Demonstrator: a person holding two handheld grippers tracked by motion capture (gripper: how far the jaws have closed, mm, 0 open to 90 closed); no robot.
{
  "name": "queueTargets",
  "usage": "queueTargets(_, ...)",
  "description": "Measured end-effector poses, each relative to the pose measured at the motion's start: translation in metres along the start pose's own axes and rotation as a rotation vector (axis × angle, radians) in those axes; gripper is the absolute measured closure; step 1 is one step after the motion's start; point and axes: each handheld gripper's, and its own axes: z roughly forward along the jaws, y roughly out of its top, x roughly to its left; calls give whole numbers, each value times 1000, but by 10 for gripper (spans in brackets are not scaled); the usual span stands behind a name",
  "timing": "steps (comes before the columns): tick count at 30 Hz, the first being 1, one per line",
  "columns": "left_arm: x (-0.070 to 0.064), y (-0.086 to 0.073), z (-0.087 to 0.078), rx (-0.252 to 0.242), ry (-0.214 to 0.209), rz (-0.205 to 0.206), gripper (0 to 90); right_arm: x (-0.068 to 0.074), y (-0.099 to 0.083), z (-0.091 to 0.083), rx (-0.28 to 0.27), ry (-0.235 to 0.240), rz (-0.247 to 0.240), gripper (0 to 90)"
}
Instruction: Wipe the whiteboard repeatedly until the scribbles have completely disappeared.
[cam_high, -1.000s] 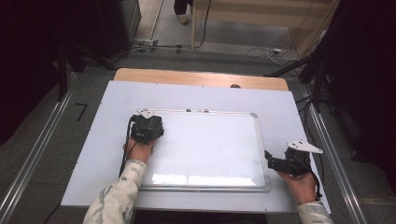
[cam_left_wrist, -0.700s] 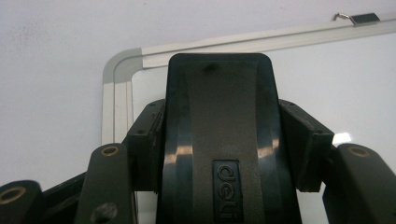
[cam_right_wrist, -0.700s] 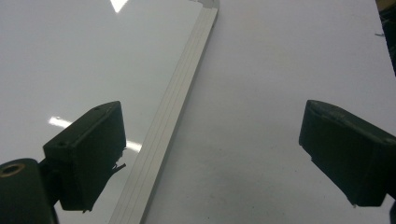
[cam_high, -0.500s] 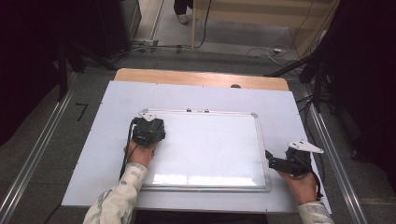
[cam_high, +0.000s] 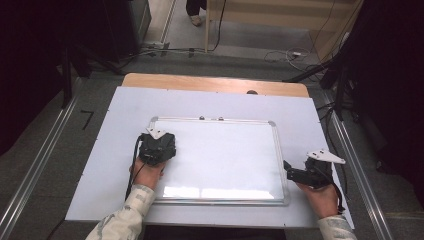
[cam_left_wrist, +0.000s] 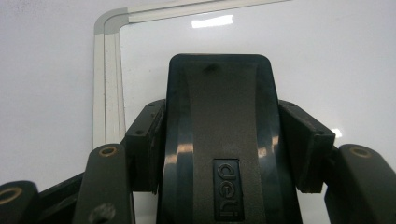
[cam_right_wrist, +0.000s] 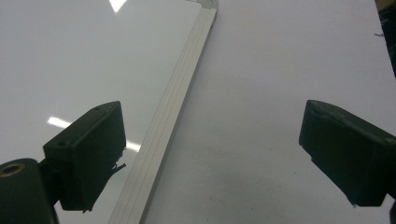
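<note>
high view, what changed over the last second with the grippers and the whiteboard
Almost nothing. The left gripper, shut on the dark blue whiteboard eraser, stays near the top left corner of the white silver-framed whiteboard. The right gripper stays open over its right edge.

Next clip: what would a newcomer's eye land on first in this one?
The big whiteboard lying flat mid-table, wiped blank, with glare along its near edge. Next, the left gripper over the board's far-left area, shut on a dark whiteboard eraser with "deli" on its back. The right gripper sits open by the board's right frame, one jaw above the board and the other above the white table cover.
</note>
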Motion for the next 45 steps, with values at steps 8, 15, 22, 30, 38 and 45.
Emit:
queueTargets(8,0,1,-1,-19,7,10,399,1,0,0,1,4,-3,58)
queueTargets(15,2,8,4,8,18,1,410,1,0,0,2,2,-5,58)
queueTargets(22,13,24,19,29,28,-39,407,1,-1,-1,2,0,-6,58)
queueTargets(30,14,26,20,44,36,-35,409,0,-2,-1,2,0,-1,58)
queueTargets(38,3,14,9,44,17,-14,409,2,0,1,6,-2,-11,58)
queueTargets(45,-1,11,7,42,13,-16,408,2,-1,1,11,-1,-11,58)
